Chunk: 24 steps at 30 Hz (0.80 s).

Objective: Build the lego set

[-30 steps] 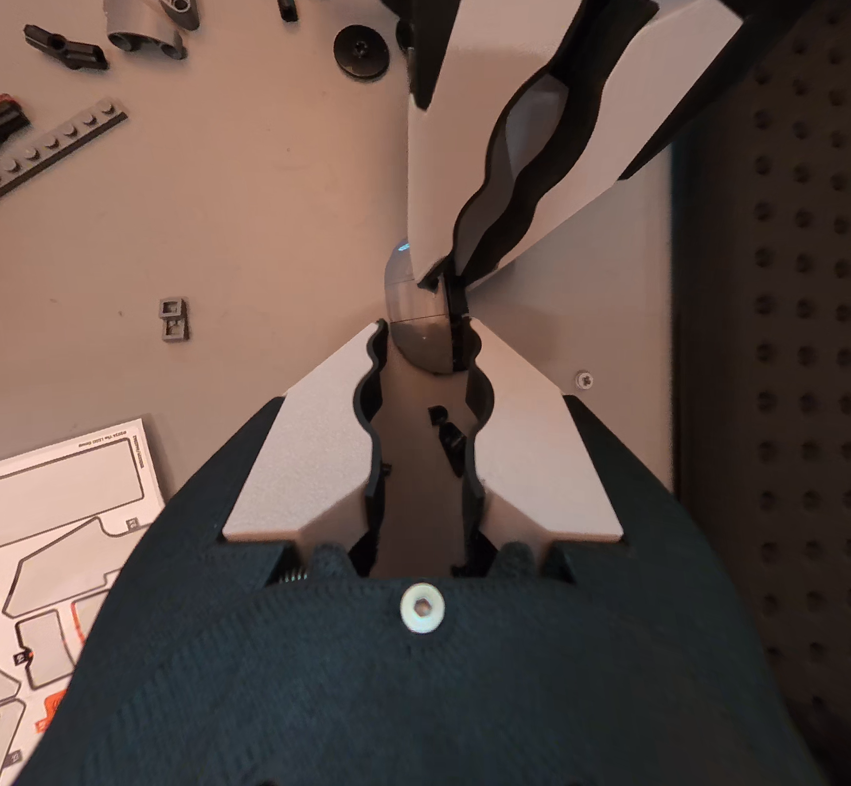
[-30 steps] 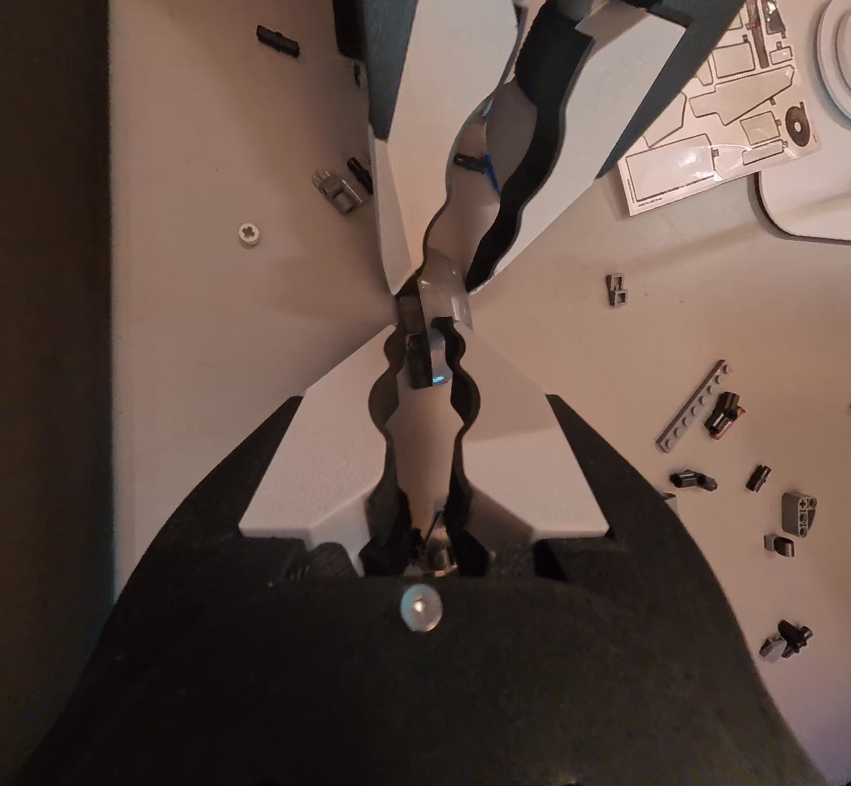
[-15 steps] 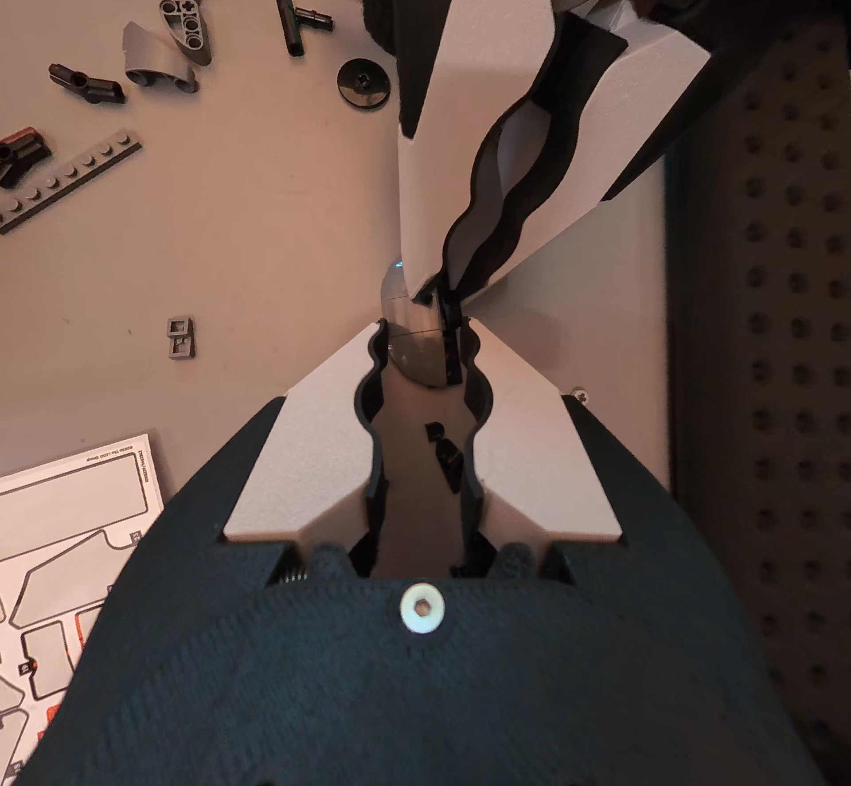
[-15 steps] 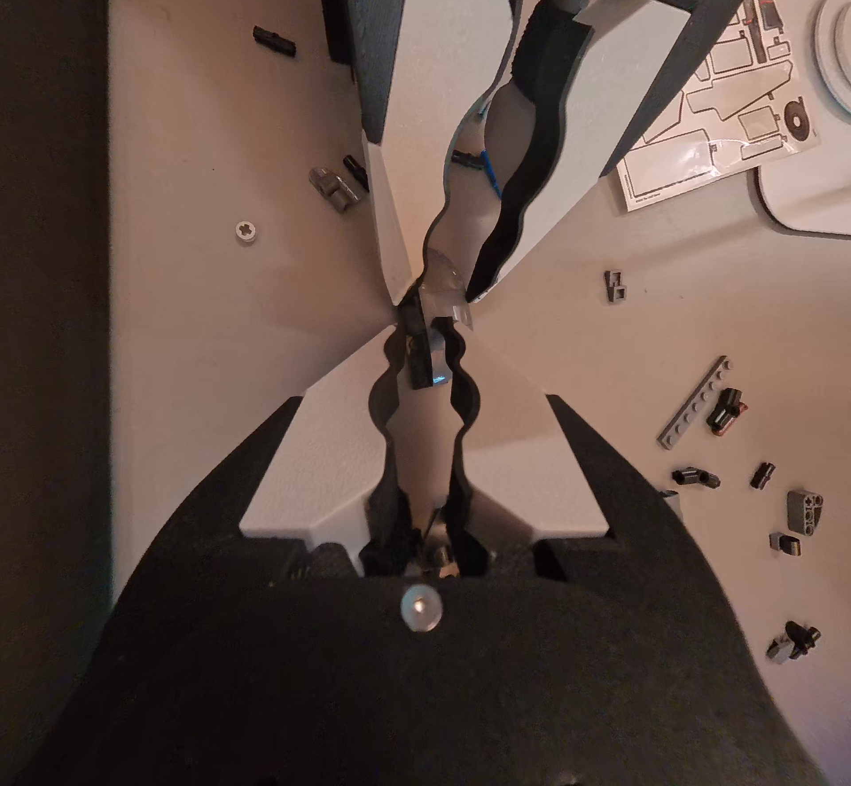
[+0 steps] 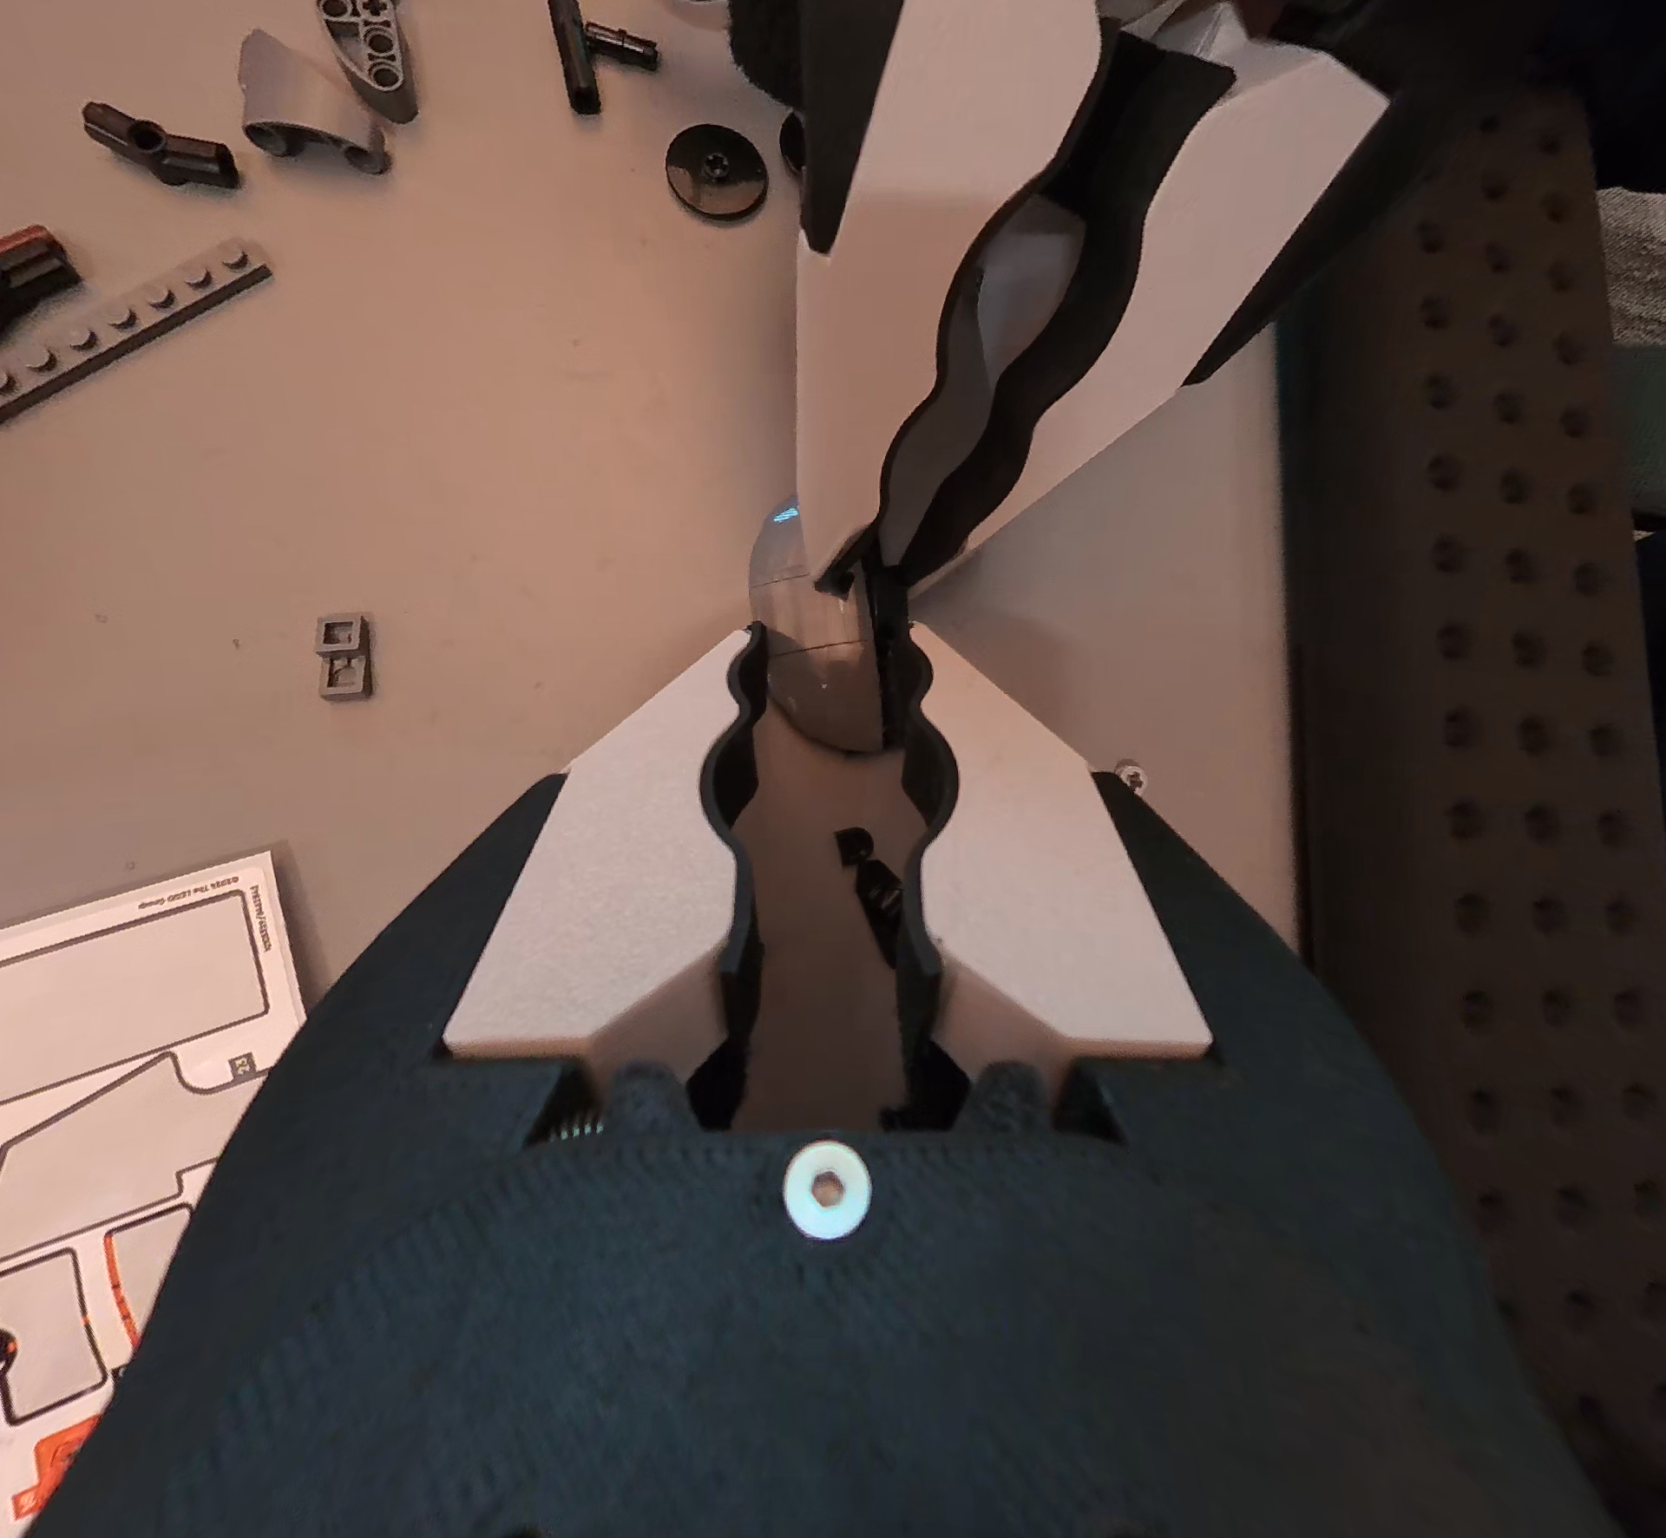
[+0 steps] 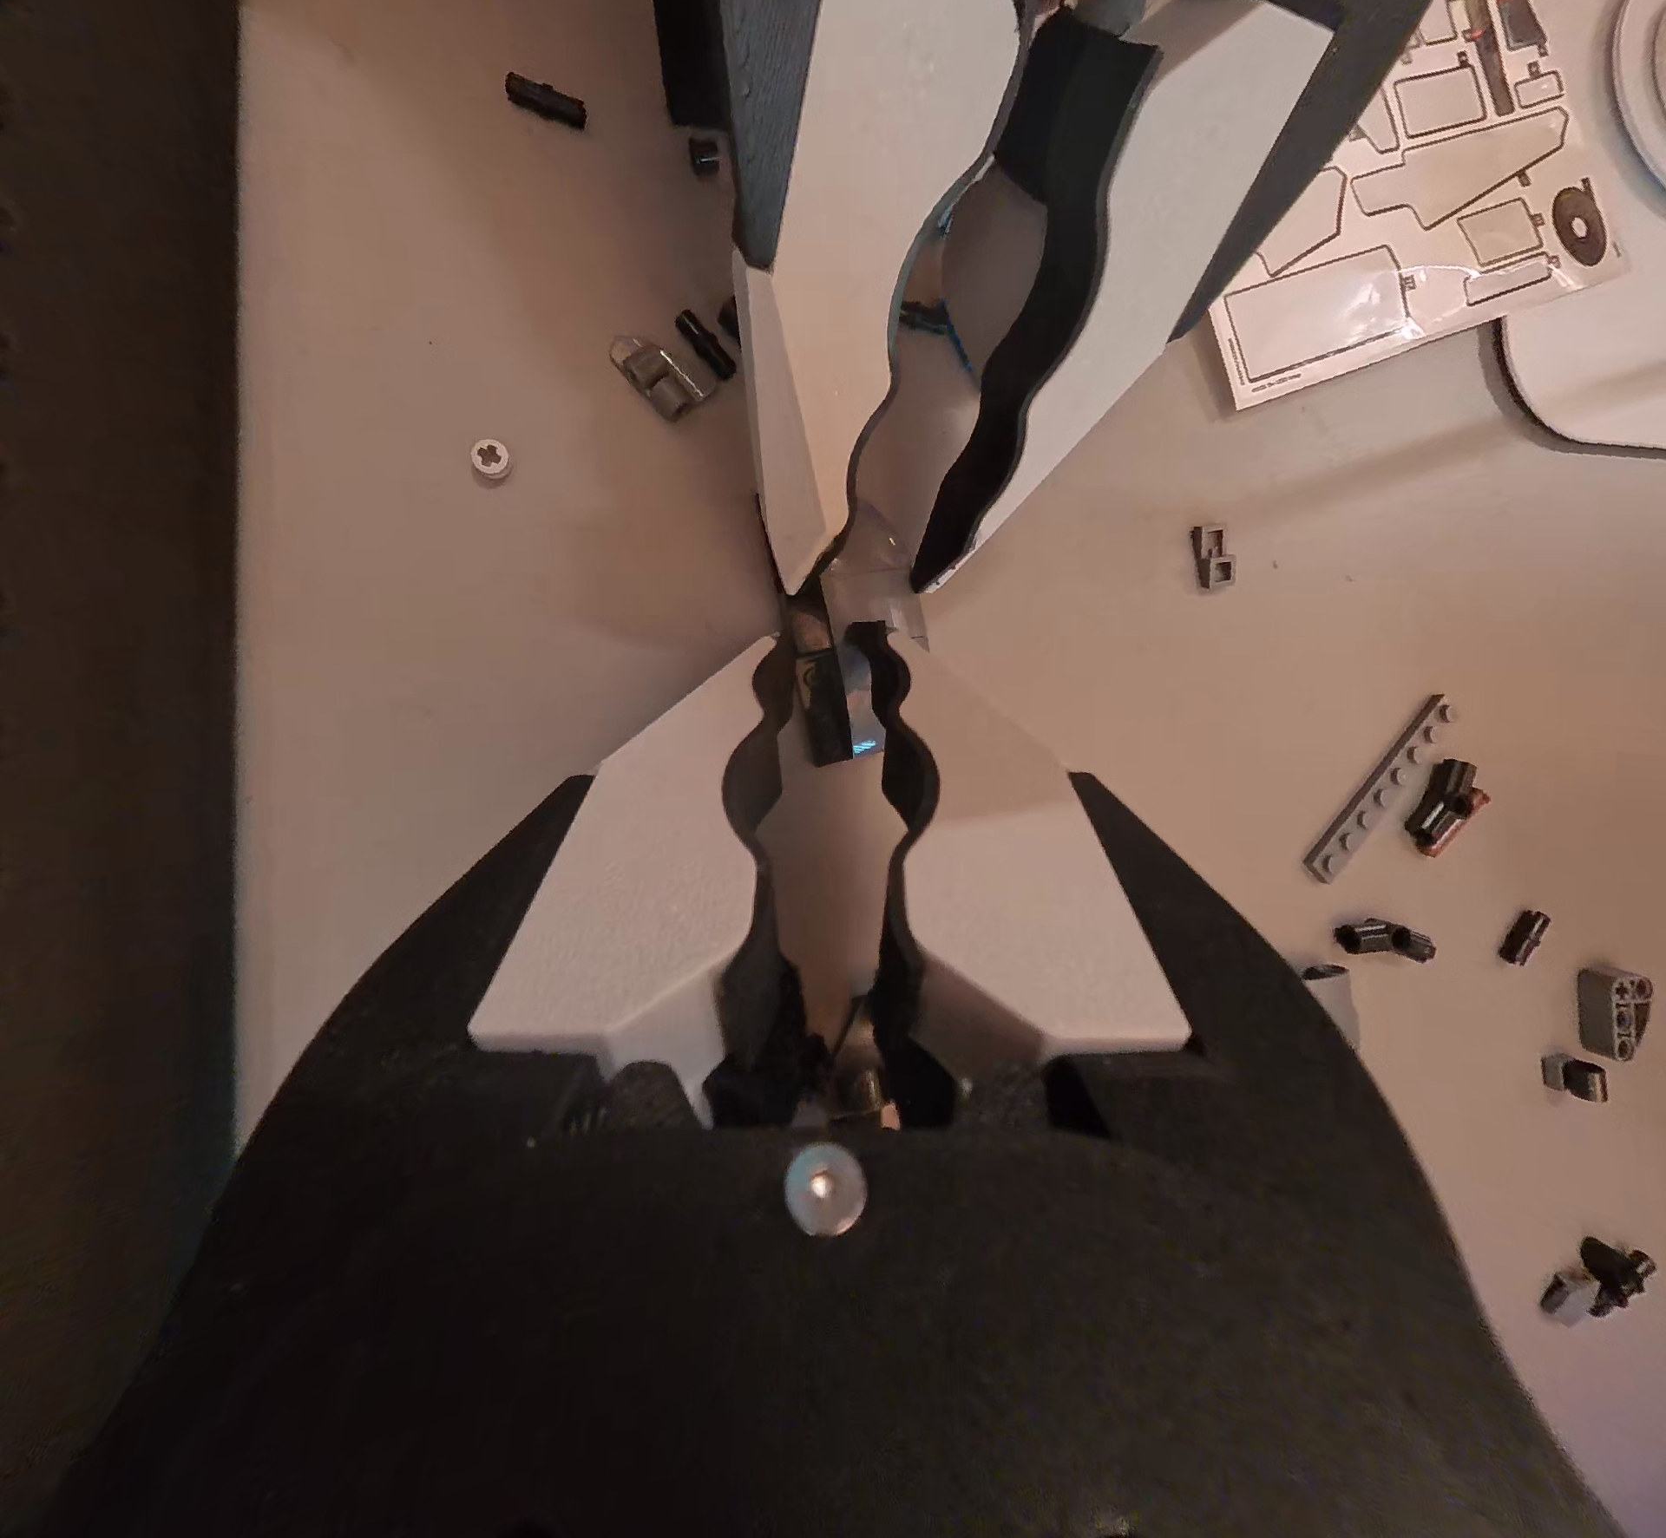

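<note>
Both grippers have drifted a little across the surface (image 5: 505, 449) since the earlier picture, so the loose bricks look shifted, but the grip looks the same. Left gripper (image 5: 834, 666) jaws pinch the grey curved piece (image 5: 811, 666) in the air above the surface. Right gripper (image 6: 834, 675) jaws pinch the black piece (image 6: 825, 715) tip to tip against it. I think the step is joining these two parts. Next they need a straight, firm push together. A sticker sheet (image 5: 135, 1026) lies near.

The pale table (image 5: 469, 449) carries loose lego pieces (image 5: 370, 44) (grey and black) and a sticker sheet (image 6: 1406, 251).
</note>
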Tool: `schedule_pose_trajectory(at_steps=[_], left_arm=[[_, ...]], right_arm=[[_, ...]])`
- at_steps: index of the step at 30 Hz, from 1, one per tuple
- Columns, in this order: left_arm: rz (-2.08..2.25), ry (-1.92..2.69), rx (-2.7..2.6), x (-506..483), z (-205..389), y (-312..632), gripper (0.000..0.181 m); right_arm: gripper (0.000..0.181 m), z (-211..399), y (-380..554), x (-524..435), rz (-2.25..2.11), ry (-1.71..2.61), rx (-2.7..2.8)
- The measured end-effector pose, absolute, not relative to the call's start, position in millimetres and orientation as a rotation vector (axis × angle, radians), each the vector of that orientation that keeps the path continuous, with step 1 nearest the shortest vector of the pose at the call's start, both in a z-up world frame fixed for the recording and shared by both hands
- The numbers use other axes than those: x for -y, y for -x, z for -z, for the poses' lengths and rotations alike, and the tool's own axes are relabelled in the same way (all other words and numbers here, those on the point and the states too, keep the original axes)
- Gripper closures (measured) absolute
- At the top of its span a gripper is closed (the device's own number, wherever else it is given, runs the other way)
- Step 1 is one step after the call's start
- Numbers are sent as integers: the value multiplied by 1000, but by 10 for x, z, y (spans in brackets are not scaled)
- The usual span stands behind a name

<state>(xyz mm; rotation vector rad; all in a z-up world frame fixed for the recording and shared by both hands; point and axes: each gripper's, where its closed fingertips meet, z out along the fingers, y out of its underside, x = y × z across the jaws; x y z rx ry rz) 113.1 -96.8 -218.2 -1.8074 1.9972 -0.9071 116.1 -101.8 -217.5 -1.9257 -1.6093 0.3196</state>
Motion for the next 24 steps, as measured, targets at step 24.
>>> schedule_pose_trajectory(at_steps=[24], left_arm=[[866, 1860, -2004, 974, 2187, -1155, 160]], right_arm=[[167, 2169, -1185, 1021, -391, 1948, 1588]])
